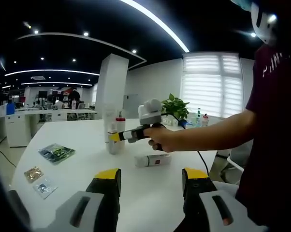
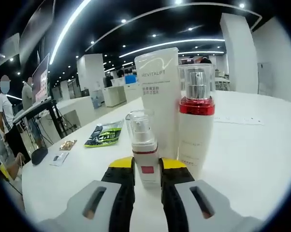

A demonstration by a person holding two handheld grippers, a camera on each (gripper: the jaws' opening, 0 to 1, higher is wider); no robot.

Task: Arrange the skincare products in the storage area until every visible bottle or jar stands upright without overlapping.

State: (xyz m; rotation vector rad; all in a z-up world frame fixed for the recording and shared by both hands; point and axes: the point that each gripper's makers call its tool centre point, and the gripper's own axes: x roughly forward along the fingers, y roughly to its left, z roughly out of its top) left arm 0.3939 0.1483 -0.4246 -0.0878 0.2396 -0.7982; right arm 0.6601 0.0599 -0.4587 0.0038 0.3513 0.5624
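Observation:
My right gripper (image 2: 147,175) is shut on a small white pump bottle (image 2: 145,150) with a clear cap and a red band, which stands upright on the white table (image 2: 252,159). Just behind it stand a tall white tube (image 2: 160,92) and a white bottle with a red collar (image 2: 196,123), both upright. In the left gripper view a hand holds the right gripper (image 1: 117,137) against this group of bottles (image 1: 119,126). Another white bottle with a red label (image 1: 152,159) lies on its side nearer to me. My left gripper (image 1: 152,180) hangs open above the table's near part, holding nothing.
A green packet (image 1: 56,152) and two small sachets (image 1: 33,174) lie on the table's left side. A potted plant (image 1: 174,106) stands at the far edge. The person's arm (image 1: 218,133) reaches in from the right. People stand by desks (image 2: 5,121) far left.

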